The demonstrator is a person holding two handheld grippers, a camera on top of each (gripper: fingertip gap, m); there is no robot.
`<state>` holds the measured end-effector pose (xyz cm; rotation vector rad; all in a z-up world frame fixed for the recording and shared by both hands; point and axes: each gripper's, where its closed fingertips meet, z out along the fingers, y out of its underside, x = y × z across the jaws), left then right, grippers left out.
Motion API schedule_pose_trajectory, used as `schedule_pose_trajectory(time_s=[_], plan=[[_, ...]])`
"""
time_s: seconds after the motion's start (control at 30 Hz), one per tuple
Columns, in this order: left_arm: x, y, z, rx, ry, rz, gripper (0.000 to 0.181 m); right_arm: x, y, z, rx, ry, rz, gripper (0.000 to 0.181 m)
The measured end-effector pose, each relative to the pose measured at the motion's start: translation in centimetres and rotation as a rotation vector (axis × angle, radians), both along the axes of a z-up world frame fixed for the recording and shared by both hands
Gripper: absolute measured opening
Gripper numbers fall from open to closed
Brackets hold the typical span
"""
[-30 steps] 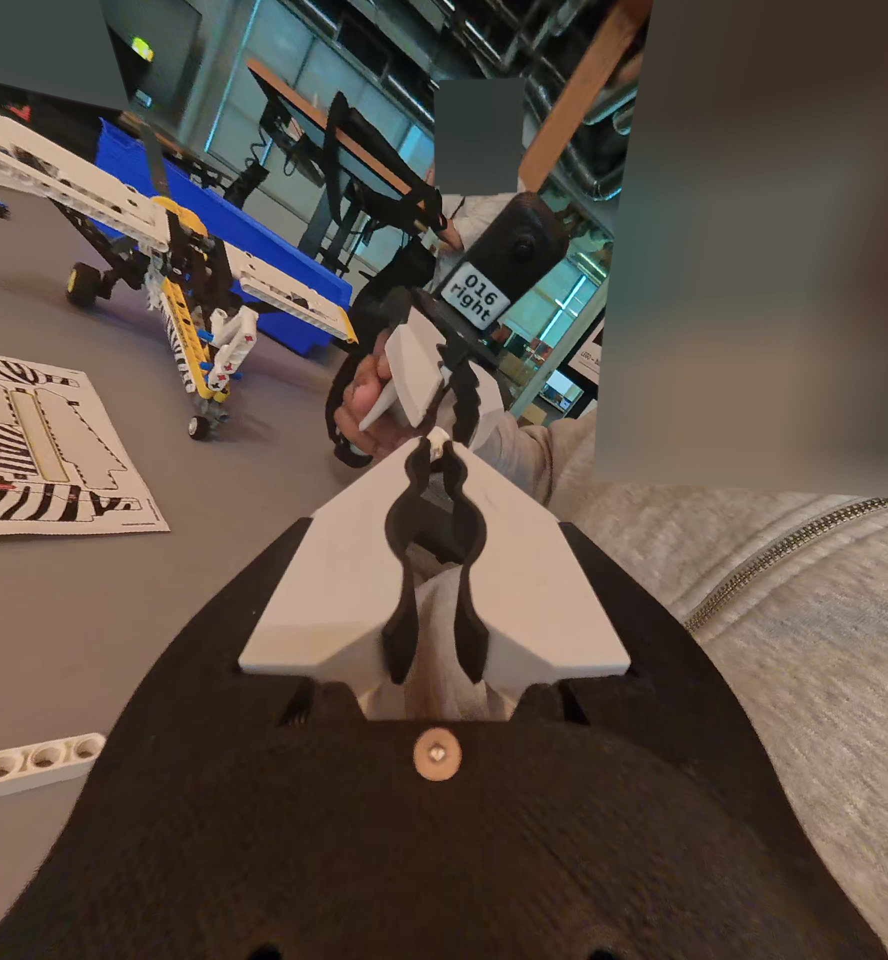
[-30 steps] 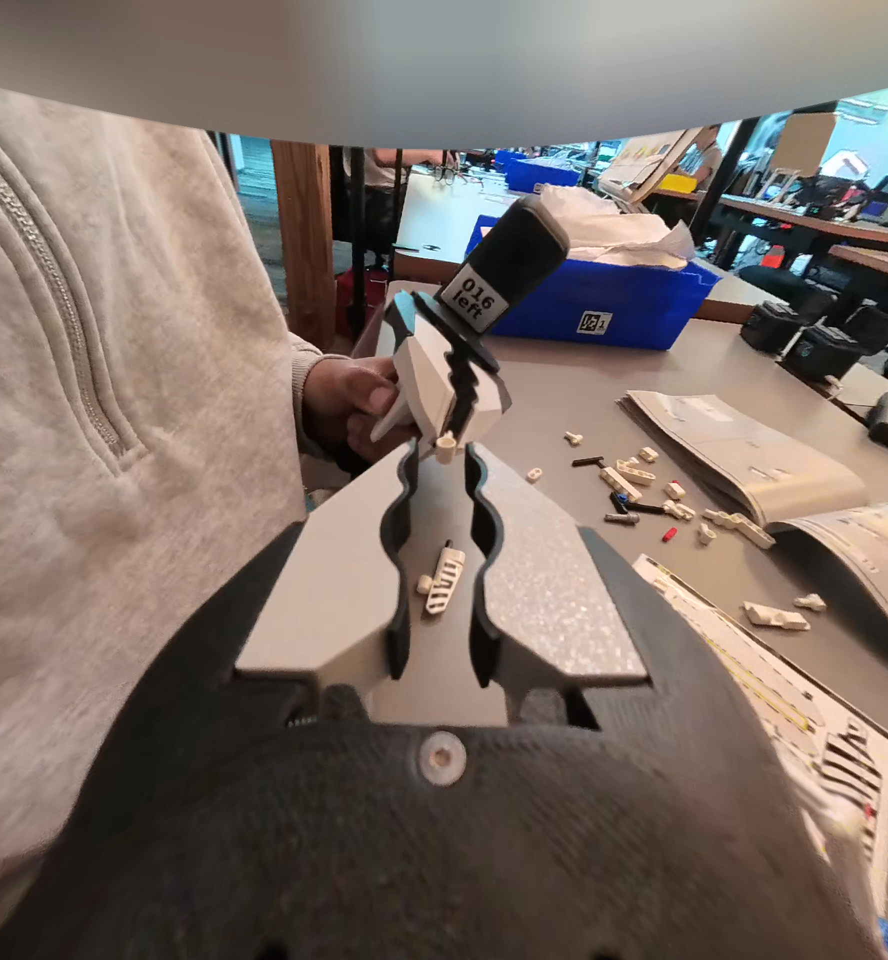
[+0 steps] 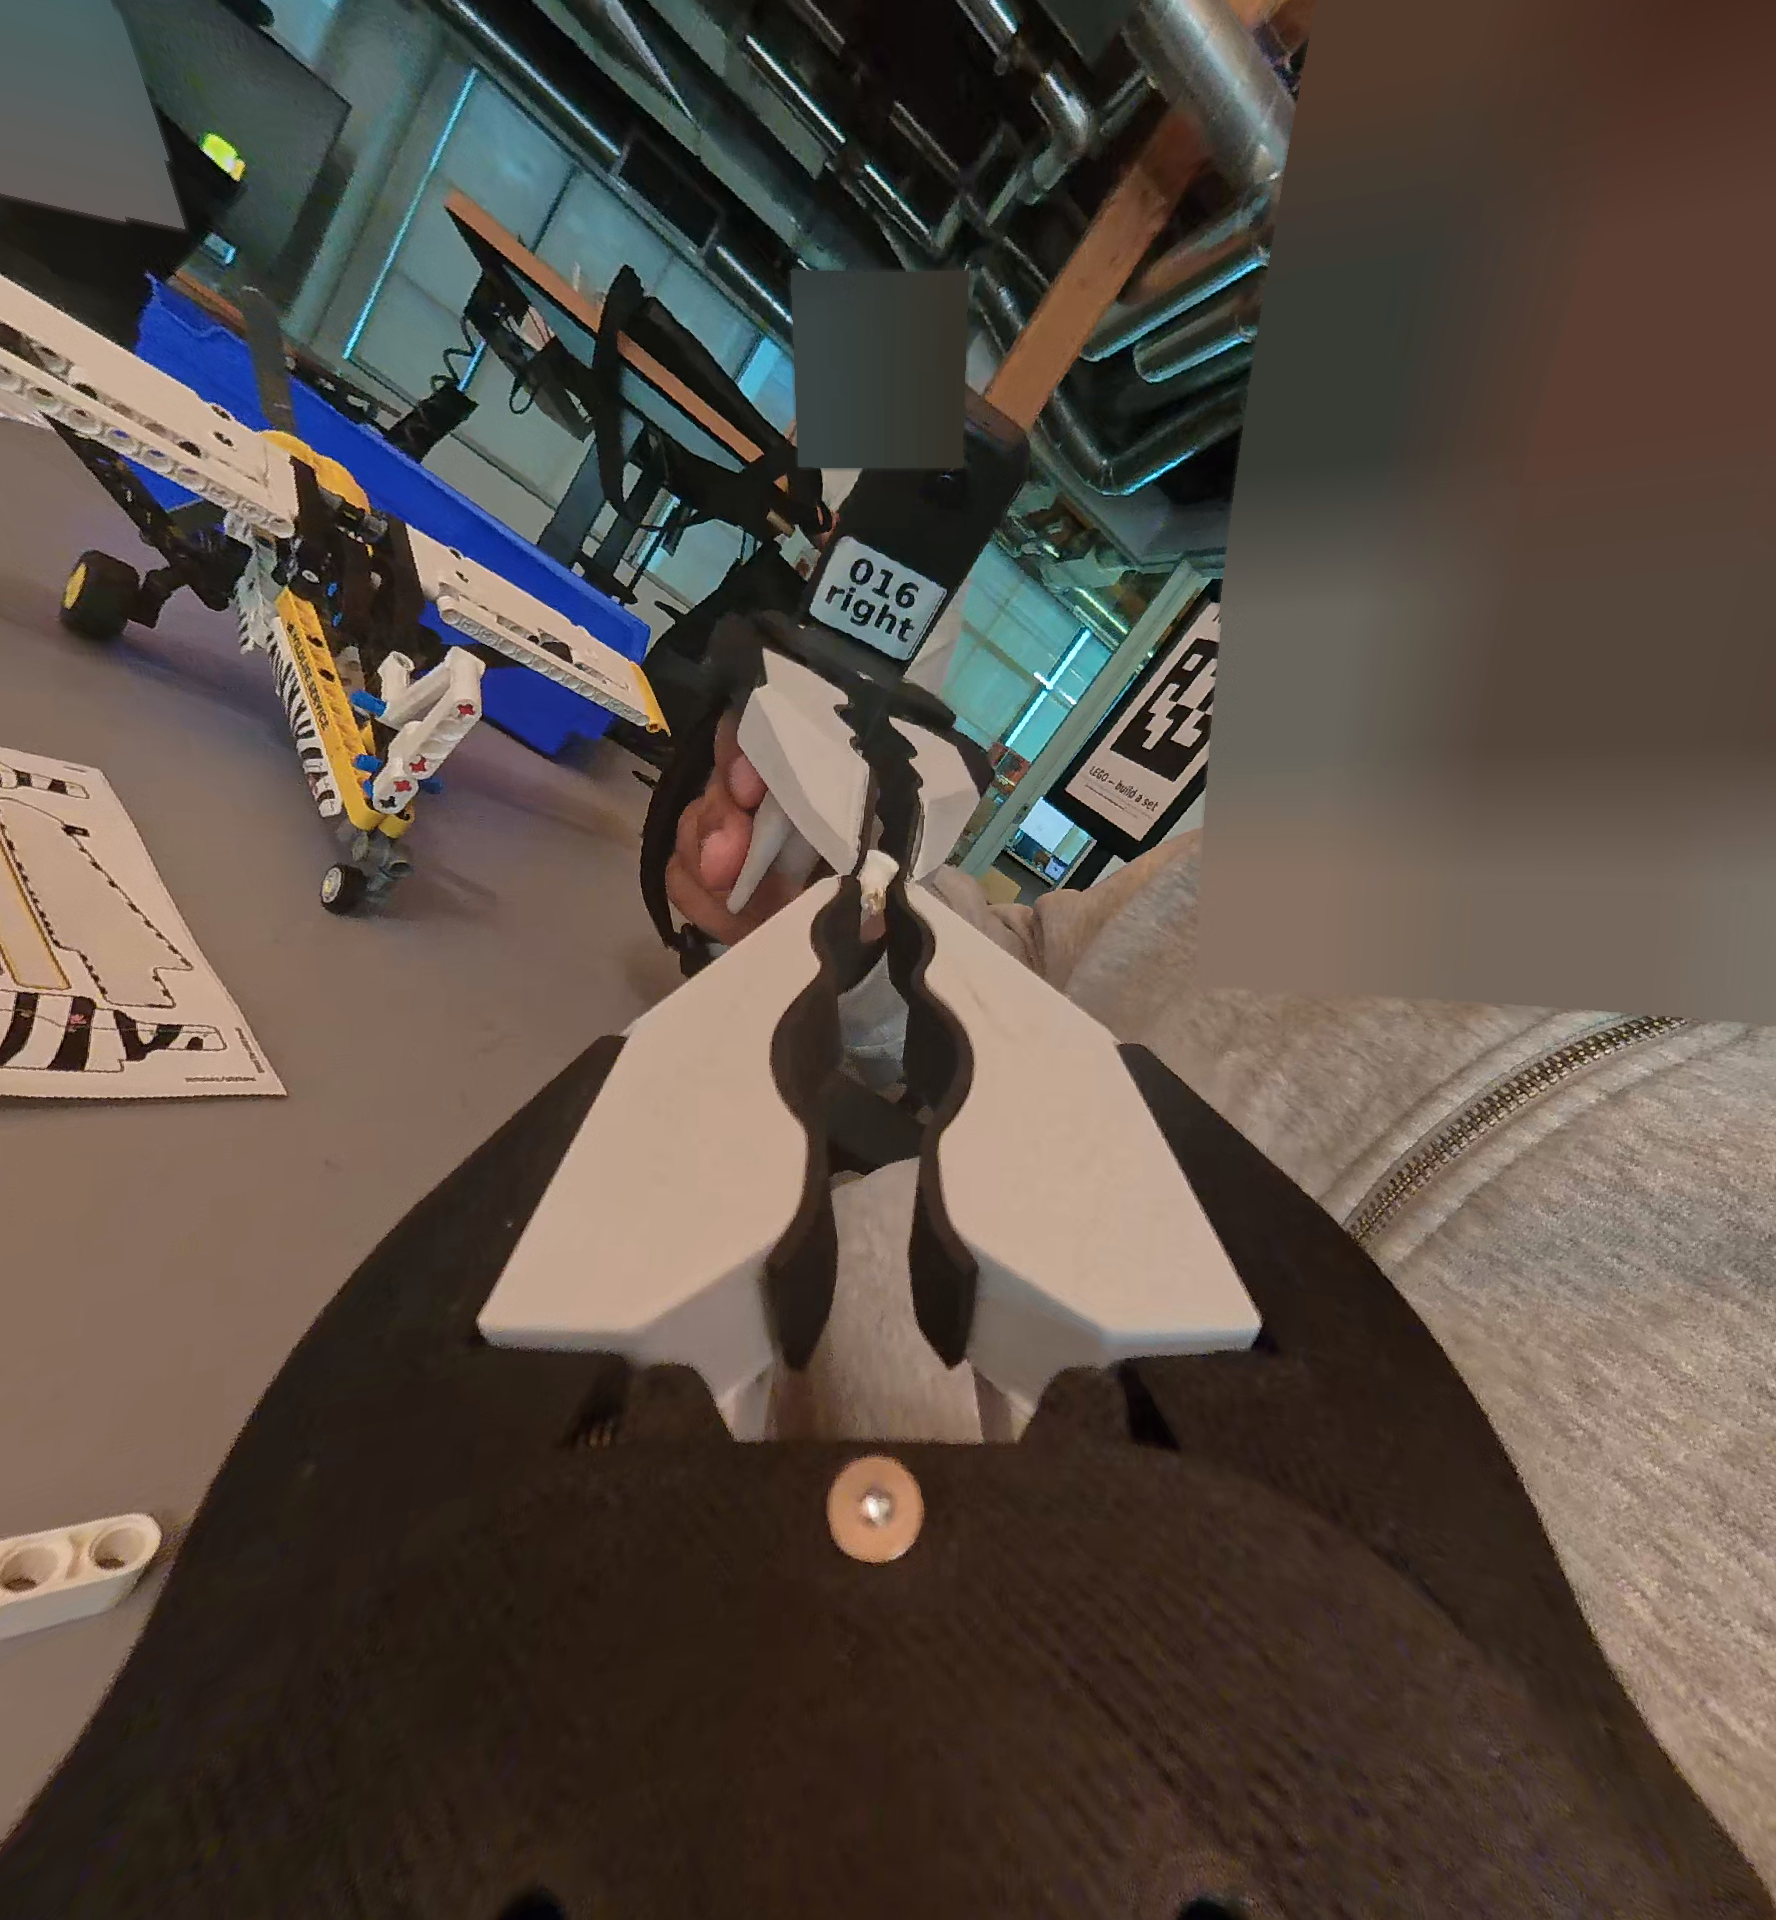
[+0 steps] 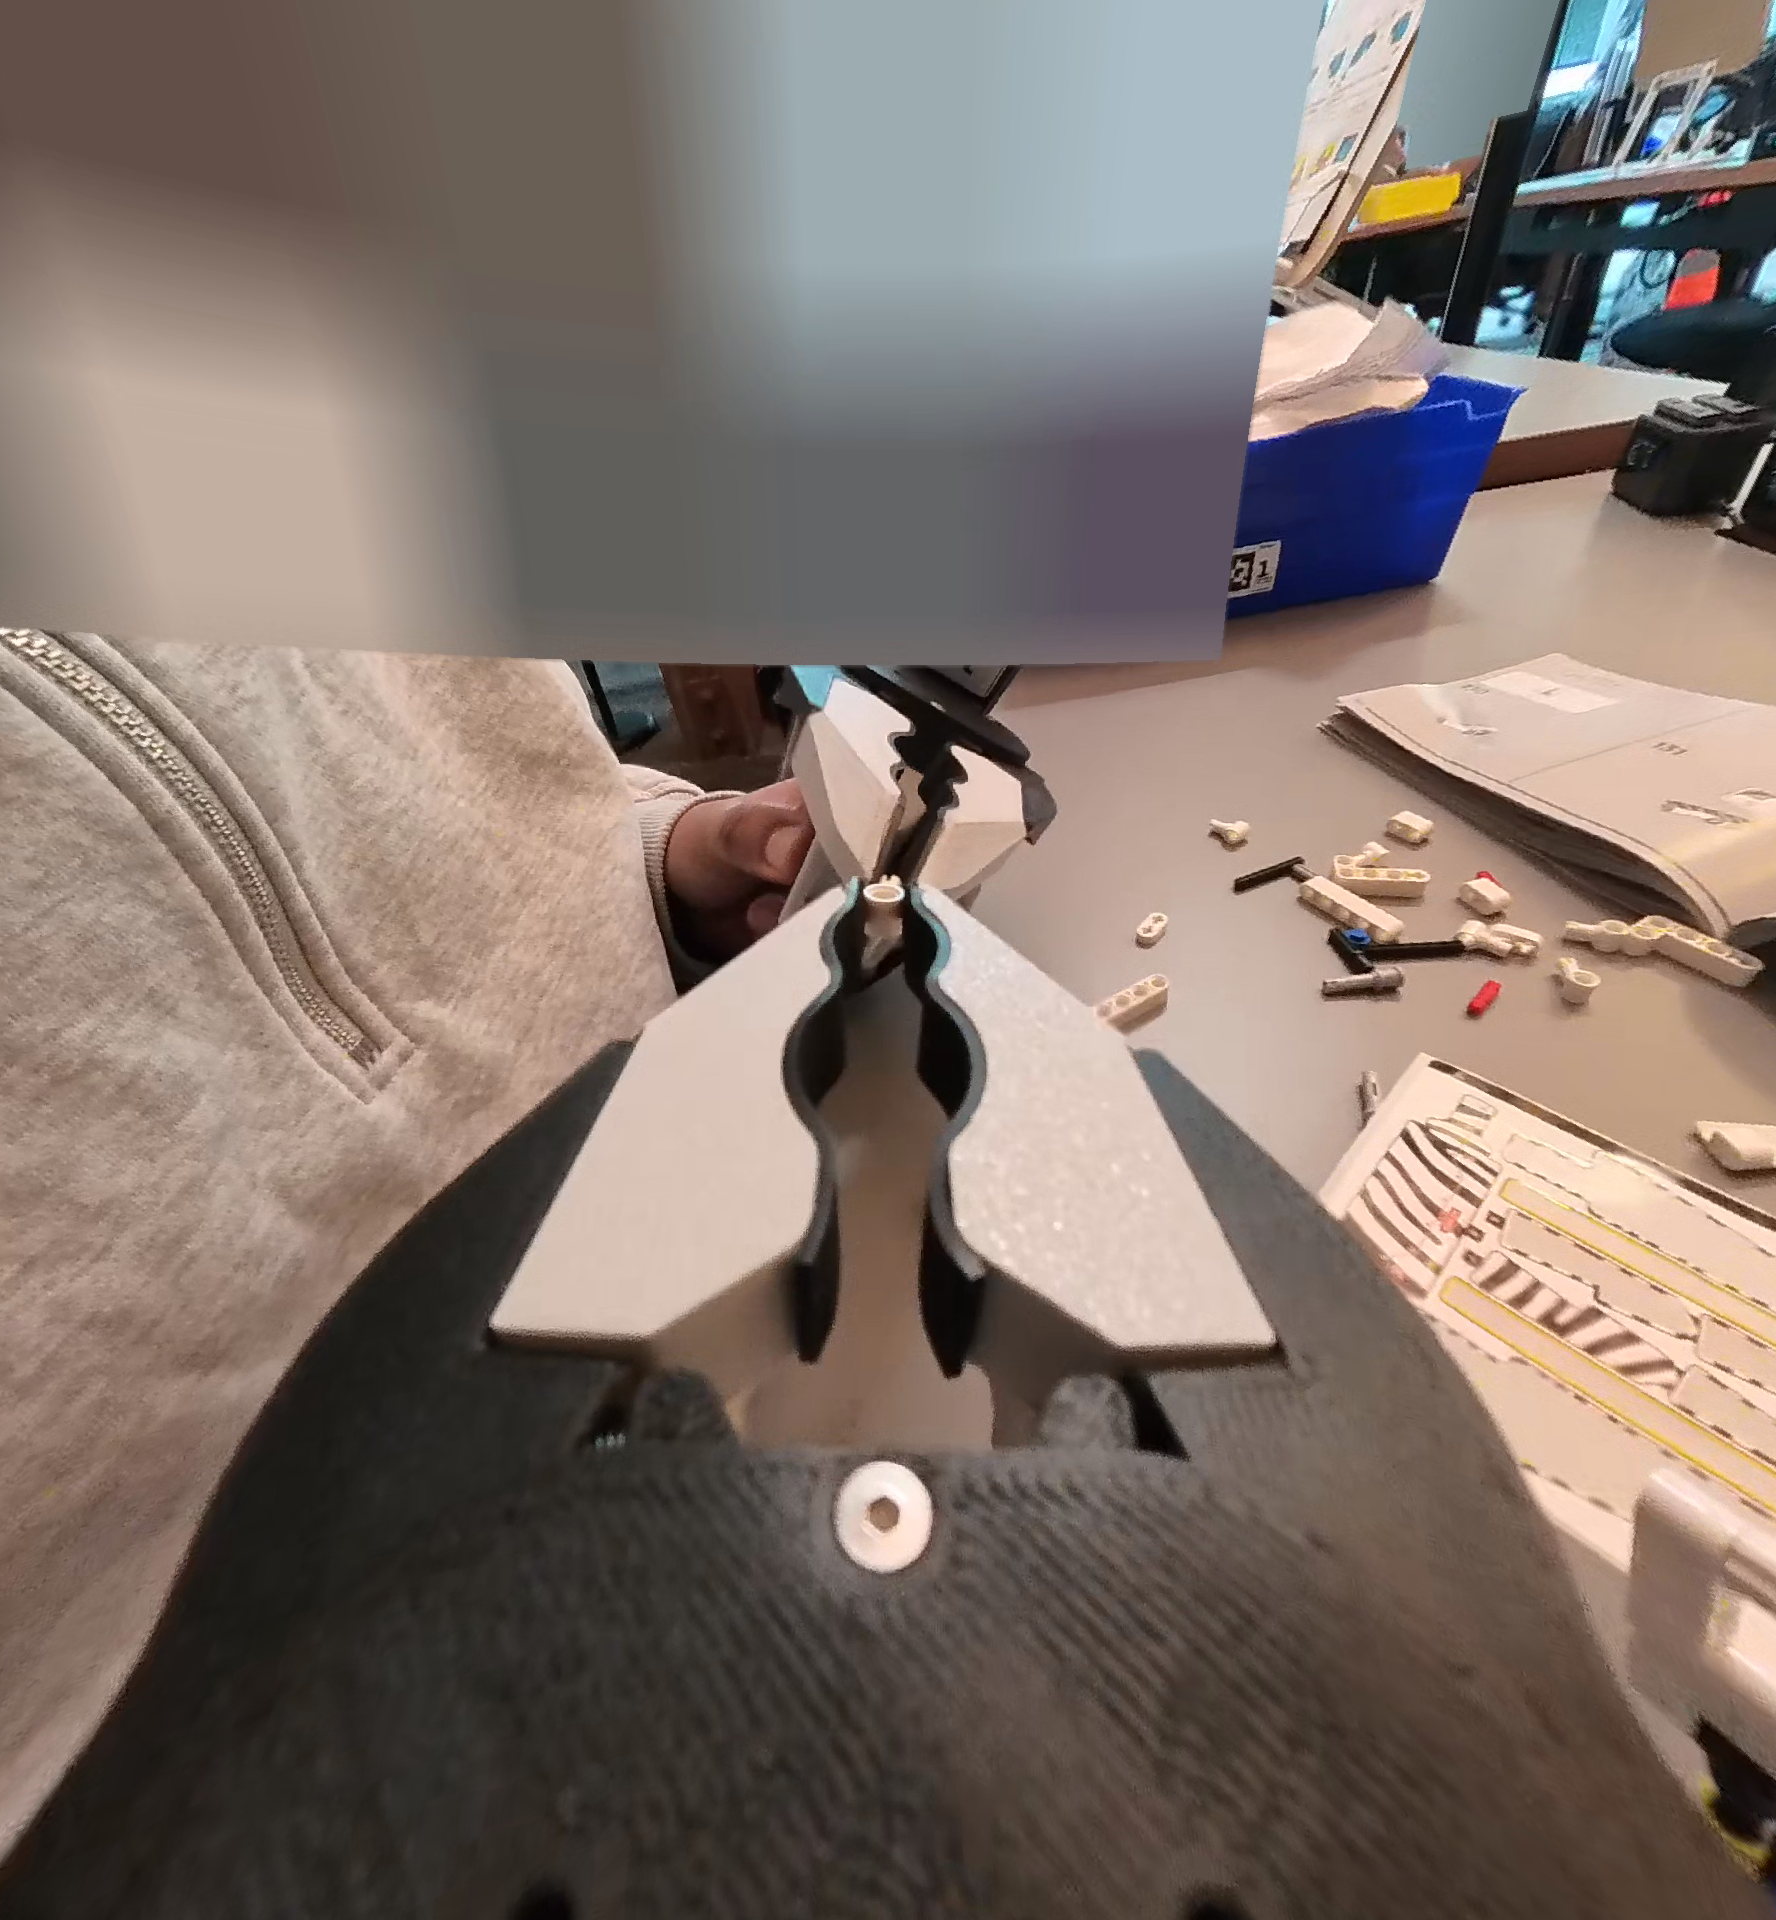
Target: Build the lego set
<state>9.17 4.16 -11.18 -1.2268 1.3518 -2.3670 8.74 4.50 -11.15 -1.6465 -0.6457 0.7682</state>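
The left gripper (image 3: 876, 902) and the right gripper (image 4: 882, 914) are held tip to tip above the grey desk (image 3: 136, 1247), in front of a person in a light grey zipped hoodie (image 3: 1486, 1195). One small white lego pin piece (image 4: 882, 902) is seen betw. the two tips. In the right wrist view the jaws of the right gripper are nearly together and are clamped on this piece at the very tip. The jaws of the left gripper are also nearly closed, w. only a thin gap at the tip; the same piece (image 3: 876, 891) is touched there, but whether it is really gripped by the left jaws cannot be told.

Each gripper is held by one hand: the right hand (image 3: 718, 842) and the left hand (image 4: 749, 852) are partly shown.

On the desk, approx. counted: one half-built lego aircraft model (image 3: 323, 623) in white, yellow and black, w. two wheels visible; one black-and-white striped sticker sheet (image 3: 42, 925); one white lego beam with round holes (image 3: 32, 1579) near the left gripper's body; one open instruction booklet (image 4: 1590, 790); a scatter of more than ten loose small lego parts (image 4: 1383, 894), mostly white, two red, a few black. Two blue plastic bins are seen, one behind the model (image 3: 510, 582) and one beyond the booklet (image 4: 1383, 488).
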Motion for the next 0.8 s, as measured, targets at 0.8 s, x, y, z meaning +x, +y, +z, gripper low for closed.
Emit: schedule_pose_trajectory(time_s=[0.8], plan=[[0.31, 0.29, -0.37, 0.035, 0.017, 0.049, 0.002, 0.30, 0.62, -0.67, -0.065, 0.070, -0.015, 0.006]])
